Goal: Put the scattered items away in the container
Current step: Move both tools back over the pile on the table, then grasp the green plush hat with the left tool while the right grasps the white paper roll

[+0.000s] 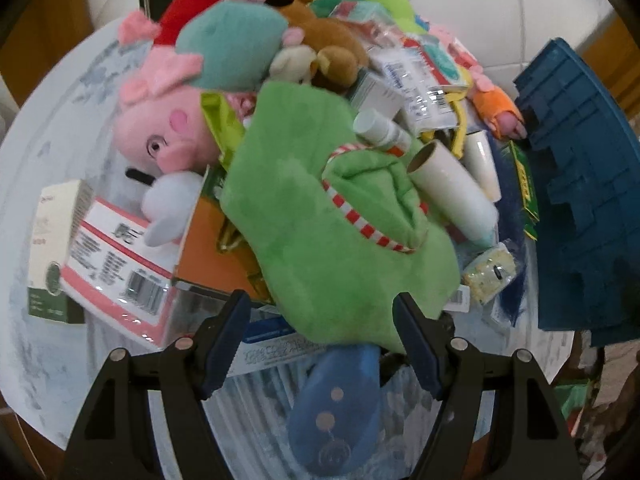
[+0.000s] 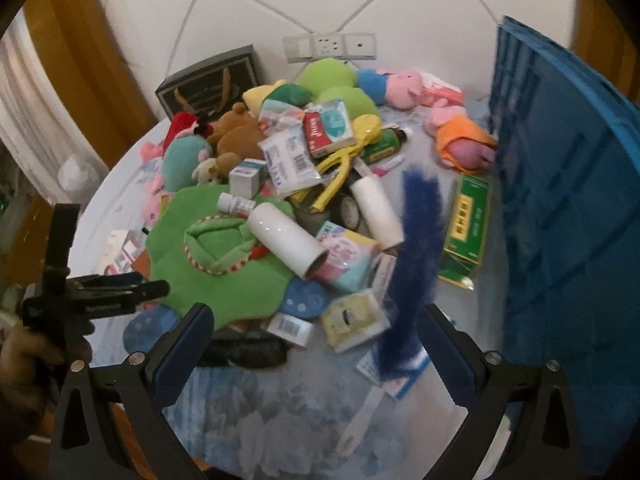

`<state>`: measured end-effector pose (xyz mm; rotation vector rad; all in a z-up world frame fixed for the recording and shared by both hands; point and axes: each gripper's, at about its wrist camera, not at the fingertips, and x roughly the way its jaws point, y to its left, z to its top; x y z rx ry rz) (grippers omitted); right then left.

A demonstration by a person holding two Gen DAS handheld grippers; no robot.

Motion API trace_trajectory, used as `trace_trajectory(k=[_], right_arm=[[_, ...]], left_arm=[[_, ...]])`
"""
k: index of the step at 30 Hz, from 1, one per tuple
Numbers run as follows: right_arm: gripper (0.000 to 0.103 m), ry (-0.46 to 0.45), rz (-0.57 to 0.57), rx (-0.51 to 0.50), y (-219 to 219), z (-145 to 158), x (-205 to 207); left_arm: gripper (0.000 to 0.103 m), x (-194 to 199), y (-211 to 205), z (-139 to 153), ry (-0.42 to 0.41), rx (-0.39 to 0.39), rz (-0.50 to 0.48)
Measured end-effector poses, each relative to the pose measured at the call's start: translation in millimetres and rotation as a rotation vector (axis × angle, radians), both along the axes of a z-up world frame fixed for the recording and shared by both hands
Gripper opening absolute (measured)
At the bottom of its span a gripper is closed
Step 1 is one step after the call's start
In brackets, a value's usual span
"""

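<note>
Both claws gape empty; only right cam shows left claw (image 2: 160, 290) & blue duster (image 2: 416, 248).

Home, plush toys (image 2: 224, 256), wall sockets (image 2: 330, 46), curtains (image 2: 24, 120)

Soft, even indoor light fills both views, with weak shadows under the pile. Fisheye bending curves the blue crate (image 2: 568, 216) and darkens all 4 corners. Motion blur smears the blue duster (image 2: 416, 248); faint glare sits on the white roll (image 1: 452, 196).
</note>
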<state>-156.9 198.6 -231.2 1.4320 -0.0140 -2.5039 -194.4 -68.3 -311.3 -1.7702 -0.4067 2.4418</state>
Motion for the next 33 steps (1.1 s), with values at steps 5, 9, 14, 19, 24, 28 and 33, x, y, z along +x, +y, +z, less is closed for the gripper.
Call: trace_trajectory(k=[5, 9, 14, 19, 24, 28, 33], right_arm=[[0.103, -0.036, 0.029, 0.006, -16, -20, -18], [0.103, -0.05, 0.052, 0.02, -30, -35, -33], [0.102, -0.08, 0.081, 0.048, -45, -64, -58], [0.102, -0.112, 0.09, 0.094, -59, -94, -87], [0.098, -0.133, 0.111, 0.137, -71, -117, -107], [0.08, -0.155, 0.119, 0.158, -79, -130, -117], [0.06, -0.188, 0.151, 0.142, -90, -137, -125]], left_arm=[[0.073, -13, 0, -7, 0.025, 0.045, 0.011], [0.071, -23, 4, -9, 0.042, 0.059, 0.005], [0.036, -28, 12, -2, 0.084, 0.049, -0.057], [0.008, -29, 6, 2, 0.104, 0.063, -0.076], [0.007, -25, 1, 14, 0.138, 0.092, -0.097], [0.007, -23, -9, 28, 0.166, 0.11, -0.08], [0.007, -24, -13, 37, 0.185, 0.106, -0.072]])
